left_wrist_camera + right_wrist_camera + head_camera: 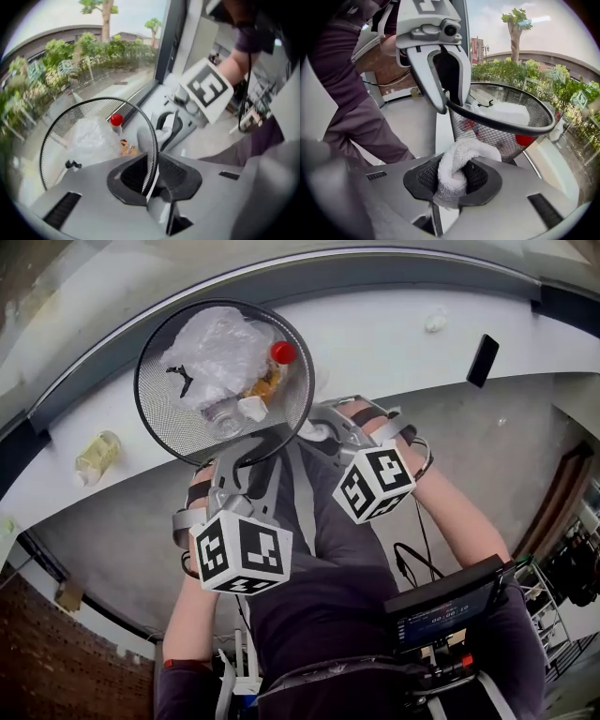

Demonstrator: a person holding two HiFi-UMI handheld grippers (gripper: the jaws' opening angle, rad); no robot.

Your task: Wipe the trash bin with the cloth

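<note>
Left of the trash bin (159,418), one yellowish bottle (97,456) is seen on the pale ledge (394,343). The bin itself (black wire mesh, not emptied) is placed at that ledge by the window. One crumpled clear bag (216,352) and one red-capped bottle (282,352) can be made out among the litter inside. At the bin's near rim, the left gripper (151,176) is closed narrowly, with the rim wire pinched between its jaws. Just right of that, beside the bin's outer wall, one white cloth (457,166) is clamped in the right gripper (452,180), its folded end bulging toward the mesh. If the rim is held only lightly, the bin could be tipped or shoved along the ledge by wiping pressure and litter spilled. The cloth's loops could also be snagged on the mesh. Counted: one bin, one cloth, two grippers.
</note>
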